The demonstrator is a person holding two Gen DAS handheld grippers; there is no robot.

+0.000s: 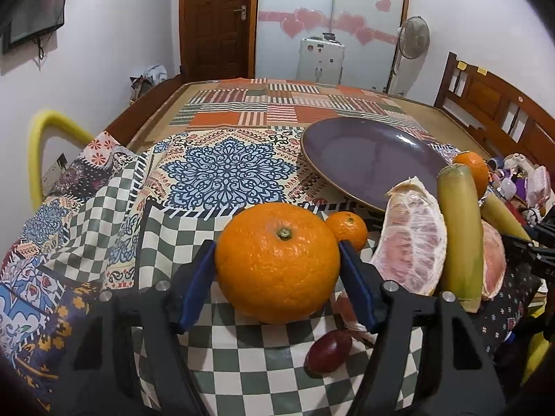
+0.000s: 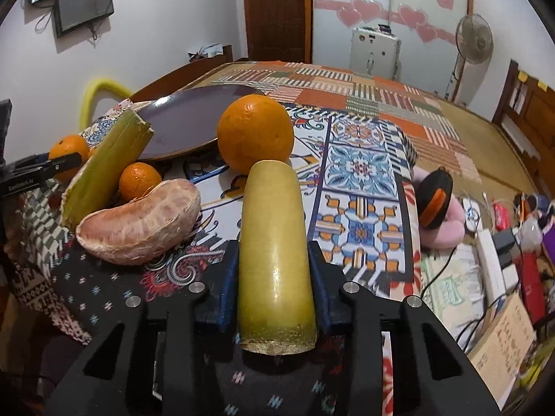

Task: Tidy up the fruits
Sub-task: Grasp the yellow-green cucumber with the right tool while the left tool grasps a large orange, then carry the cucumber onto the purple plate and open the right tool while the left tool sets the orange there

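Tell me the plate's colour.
The plate is purple with a thin brownish rim, best seen from the left wrist.

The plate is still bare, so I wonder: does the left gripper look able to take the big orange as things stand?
Probably yes: the left gripper already has the big orange between its fingers, nothing blocking.

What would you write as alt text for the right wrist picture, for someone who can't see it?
The right gripper clamps a yellow-green cane stalk piece between its blue pads. Beyond it sit a large orange, an empty purple plate and a peeled pomelo segment on a patterned cloth.
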